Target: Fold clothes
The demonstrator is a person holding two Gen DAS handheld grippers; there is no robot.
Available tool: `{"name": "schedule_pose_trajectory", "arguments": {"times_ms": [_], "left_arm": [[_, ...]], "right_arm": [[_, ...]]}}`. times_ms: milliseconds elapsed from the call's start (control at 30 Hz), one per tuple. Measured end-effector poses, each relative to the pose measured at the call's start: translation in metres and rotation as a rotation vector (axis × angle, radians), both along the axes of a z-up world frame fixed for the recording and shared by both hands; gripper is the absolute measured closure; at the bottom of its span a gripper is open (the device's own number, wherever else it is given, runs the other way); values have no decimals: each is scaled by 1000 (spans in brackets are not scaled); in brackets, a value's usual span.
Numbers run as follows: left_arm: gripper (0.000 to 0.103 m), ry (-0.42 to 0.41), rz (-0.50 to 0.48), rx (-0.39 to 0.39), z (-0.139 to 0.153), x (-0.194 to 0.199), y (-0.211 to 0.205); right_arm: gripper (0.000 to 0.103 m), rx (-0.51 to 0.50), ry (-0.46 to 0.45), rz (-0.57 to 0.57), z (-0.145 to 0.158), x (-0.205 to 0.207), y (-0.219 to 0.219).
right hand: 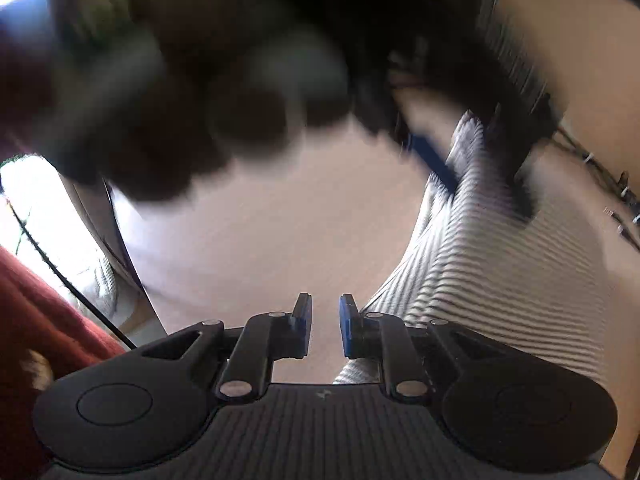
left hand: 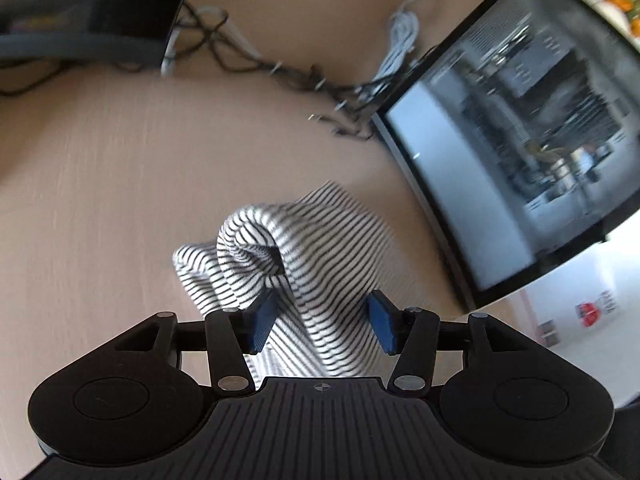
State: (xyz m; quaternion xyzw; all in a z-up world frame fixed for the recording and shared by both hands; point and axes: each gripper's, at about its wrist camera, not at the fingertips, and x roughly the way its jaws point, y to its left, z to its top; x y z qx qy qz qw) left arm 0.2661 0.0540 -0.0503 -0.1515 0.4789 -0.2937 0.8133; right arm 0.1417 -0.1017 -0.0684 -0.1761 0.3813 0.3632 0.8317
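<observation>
Looking down along its own fingers, the left gripper (left hand: 324, 320) hangs low over the light wooden table (left hand: 100, 184), tilted so that the table edge and a monitor (left hand: 512, 152) run slantwise across the view. Its blue pads (left hand: 264, 320) stand wide apart, and the striped garment (left hand: 304, 248), white with thin dark lines, lies bunched between and beyond them; the cloth passes through the gap, but neither pad clearly presses on it, so the gripper has no hold that can be seen. The garment rises in a rolled fold near the left pad and spreads out toward the monitor. A tangle of cables (left hand: 280, 68) lies on the table farther off, below a second dark screen (left hand: 88, 4). The right gripper (right hand: 324, 328) points across the same table (right hand: 260, 240), its pads (right hand: 348, 328) only a narrow gap apart and nothing between them. The striped garment (right hand: 500, 264) lies just to its right, spread over the table and running up toward the left gripper (right hand: 472, 152), which shows as a dark blur with a streak of blue. A large dark blurred mass fills the upper part of that view, too smeared to identify, and red cloth (right hand: 36, 328) shows at the lower left.
</observation>
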Motion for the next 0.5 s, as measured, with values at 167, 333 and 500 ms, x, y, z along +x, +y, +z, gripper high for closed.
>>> {"name": "schedule_pose_trajectory", "arguments": {"times_ms": [167, 333, 500], "left_arm": [[48, 26, 4, -17, -11, 8, 5], [48, 26, -1, -22, -13, 6, 6], [47, 34, 9, -32, -13, 8, 5]], "right_arm": [[43, 34, -63, 8, 37, -13, -31], [26, -31, -128, -54, 52, -16, -59], [4, 6, -104, -216, 38, 17, -75]]}}
